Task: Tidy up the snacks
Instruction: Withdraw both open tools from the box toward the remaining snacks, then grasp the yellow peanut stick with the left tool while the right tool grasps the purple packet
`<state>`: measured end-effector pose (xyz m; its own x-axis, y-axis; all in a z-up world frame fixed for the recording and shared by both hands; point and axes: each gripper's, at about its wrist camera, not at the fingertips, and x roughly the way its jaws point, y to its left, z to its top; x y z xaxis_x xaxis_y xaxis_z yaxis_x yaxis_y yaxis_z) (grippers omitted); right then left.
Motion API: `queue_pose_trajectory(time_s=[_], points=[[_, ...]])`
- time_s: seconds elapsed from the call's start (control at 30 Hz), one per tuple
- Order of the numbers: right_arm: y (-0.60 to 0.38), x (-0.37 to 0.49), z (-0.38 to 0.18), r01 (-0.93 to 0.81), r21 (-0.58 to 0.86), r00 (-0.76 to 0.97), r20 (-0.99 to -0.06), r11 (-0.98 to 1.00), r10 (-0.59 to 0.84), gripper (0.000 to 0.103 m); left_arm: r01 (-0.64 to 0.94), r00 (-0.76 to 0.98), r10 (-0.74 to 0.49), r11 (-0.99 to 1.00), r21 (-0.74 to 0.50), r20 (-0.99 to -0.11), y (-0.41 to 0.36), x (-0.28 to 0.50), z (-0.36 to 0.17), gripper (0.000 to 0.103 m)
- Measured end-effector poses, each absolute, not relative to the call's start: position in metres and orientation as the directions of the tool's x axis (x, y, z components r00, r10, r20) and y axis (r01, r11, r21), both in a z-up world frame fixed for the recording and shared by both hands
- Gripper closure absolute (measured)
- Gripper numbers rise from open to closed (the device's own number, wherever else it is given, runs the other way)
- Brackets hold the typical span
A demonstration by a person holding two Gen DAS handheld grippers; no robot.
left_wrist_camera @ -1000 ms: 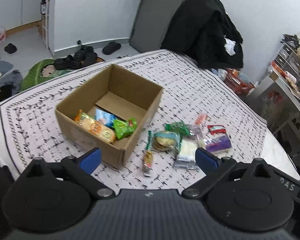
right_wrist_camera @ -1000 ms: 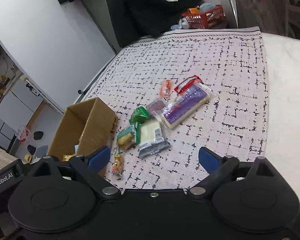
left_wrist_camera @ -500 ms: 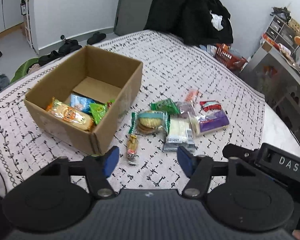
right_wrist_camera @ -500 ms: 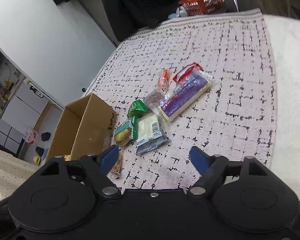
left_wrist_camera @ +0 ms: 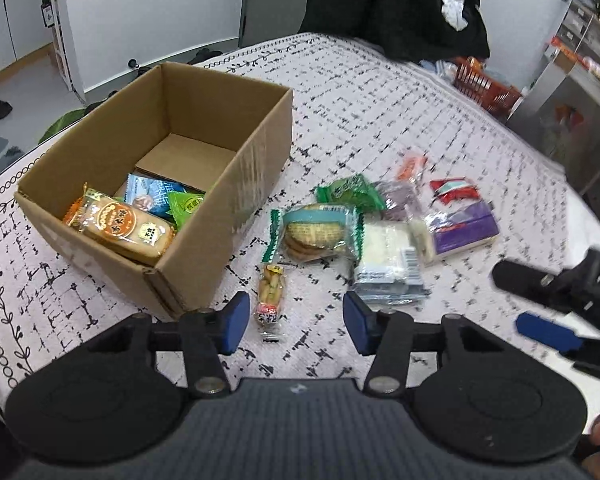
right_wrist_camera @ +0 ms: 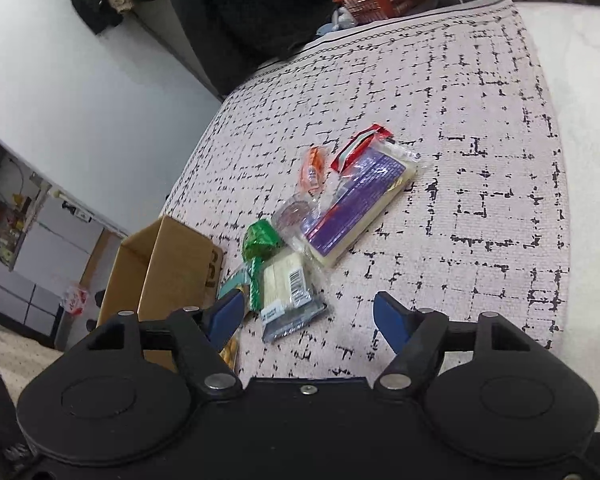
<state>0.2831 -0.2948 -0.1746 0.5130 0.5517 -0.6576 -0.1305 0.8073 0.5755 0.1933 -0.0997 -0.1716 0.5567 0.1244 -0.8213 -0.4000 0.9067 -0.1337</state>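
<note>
Two grippers hang over a cloth-covered table (left_wrist_camera: pixel 380 112) with a cardboard box (left_wrist_camera: pixel 256 184) as landmark. Left gripper (left_wrist_camera: pixel 296 322): its jaws have just been closing and stand partly apart, nothing pressed between the blue pads; a small peanut-snack packet (left_wrist_camera: pixel 271 294) lies on the cloth ahead of the gap, just beside the box's near corner. Right gripper (right_wrist_camera: pixel 314 318): jaws have also just been narrowing, moderately apart and empty; a pale wafer pack (right_wrist_camera: pixel 286 292) lies on the cloth ahead of its left pad. Inside the box, against its near wall: an orange cake pack (left_wrist_camera: pixel 120 226), a blue packet (left_wrist_camera: pixel 152 196) and a green packet (left_wrist_camera: pixel 186 208). Right of the box, loose on the cloth: a round-biscuit pack (left_wrist_camera: pixel 316 234), a green pouch (left_wrist_camera: pixel 350 192), a purple-labelled pack (left_wrist_camera: pixel 462 228), a red packet (left_wrist_camera: pixel 454 190) and an orange sachet (left_wrist_camera: pixel 410 166) farthest out.
</note>
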Motion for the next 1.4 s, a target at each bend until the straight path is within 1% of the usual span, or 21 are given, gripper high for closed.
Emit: queue_pose_trajectory(time_s=[0.2,0.67,0.77,0.8,0.83,0.87,0.9,1.03,1.2,1.4], points=[[-0.301,0.295,-0.187,-0.090,0.598,0.517,-0.656,0.797,0.551,0.033,-0.438,0.524,0.149,0.892,-0.115,-0.838,-0.097,0.205,-0.194,0.052],[-0.294,0.326,-0.213,-0.053,0.597,0.505,-0.676,0.801,0.537,0.033,-0.454,0.471,0.185,0.889,-0.058,-0.862,-0.093,0.228,-0.227,0.052],[-0.289,0.336,-0.219,-0.052,0.584,0.502,-0.686,0.810,0.526,0.036,-0.454,0.481,0.197,0.890,-0.051,-0.854,-0.095,0.229,-0.229,0.052],[-0.287,0.339,-0.220,-0.051,0.580,0.502,-0.689,0.813,0.523,0.036,-0.457,0.483,0.196,0.888,-0.055,-0.854,-0.094,0.230,-0.230,0.056],[-0.286,0.341,-0.222,-0.050,0.577,0.501,-0.691,0.815,0.520,0.037,-0.462,0.484,0.193,0.885,-0.062,-0.853,-0.094,0.230,-0.230,0.066],[-0.285,0.344,-0.224,-0.050,0.575,0.501,-0.693,0.817,0.519,0.037,-0.466,0.484,0.189,0.882,-0.069,-0.855,-0.094,0.231,-0.229,0.074],[-0.283,0.346,-0.225,-0.052,0.574,0.499,-0.694,0.818,0.518,0.037,-0.468,0.483,0.179,0.880,-0.080,-0.857,-0.093,0.232,-0.228,0.085],[-0.278,0.354,-0.227,-0.056,0.558,0.513,-0.696,0.828,0.503,0.038,-0.490,0.492,0.142,0.861,-0.139,-0.859,-0.095,0.234,-0.221,0.086],[-0.270,0.361,-0.229,-0.073,0.540,0.526,-0.693,0.838,0.493,0.038,-0.484,0.518,0.132,0.859,-0.163,-0.845,-0.104,0.234,-0.209,0.086],[-0.262,0.371,-0.228,-0.088,0.522,0.537,-0.693,0.849,0.482,0.037,-0.488,0.512,0.130,0.857,-0.163,-0.849,-0.104,0.233,-0.208,0.086]])
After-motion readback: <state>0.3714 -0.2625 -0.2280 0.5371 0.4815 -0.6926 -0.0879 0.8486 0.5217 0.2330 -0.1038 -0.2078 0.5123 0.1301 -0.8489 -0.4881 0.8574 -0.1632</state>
